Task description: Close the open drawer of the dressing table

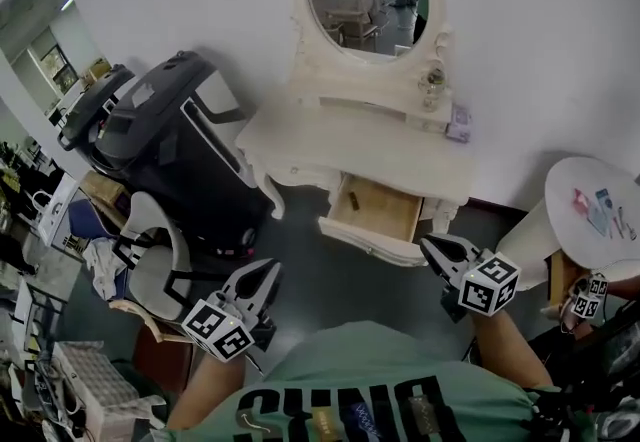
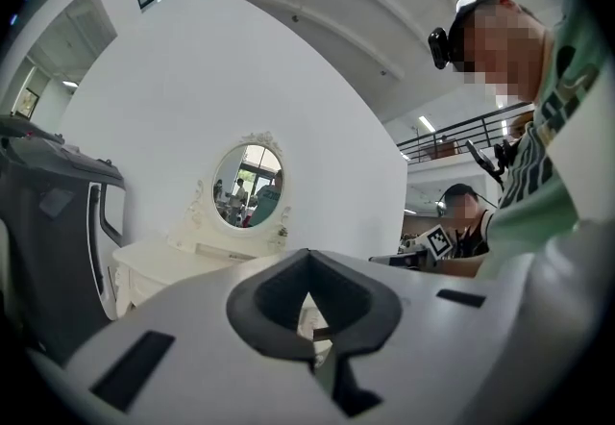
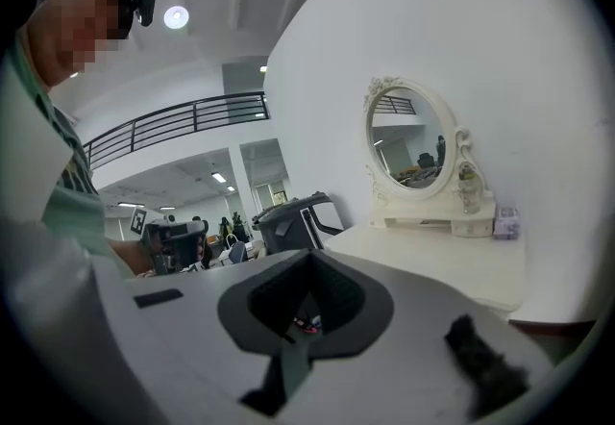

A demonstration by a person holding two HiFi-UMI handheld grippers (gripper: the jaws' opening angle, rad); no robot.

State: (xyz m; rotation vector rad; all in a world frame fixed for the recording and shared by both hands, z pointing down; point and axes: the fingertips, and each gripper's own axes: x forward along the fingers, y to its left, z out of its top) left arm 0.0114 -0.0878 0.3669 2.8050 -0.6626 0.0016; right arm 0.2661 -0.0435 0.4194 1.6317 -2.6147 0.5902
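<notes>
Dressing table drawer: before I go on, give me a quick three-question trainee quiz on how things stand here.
1. Fill in: the left gripper and the right gripper both have their jaws ___, with nothing between them.
2. True or false: the drawer of the dressing table is already pushed in.
3. In the head view, which gripper's tips are nearer the drawer front? A. left B. right C. both touch it

Key: 1 shut; 2 false, it stands pulled out; 3 B.
</notes>
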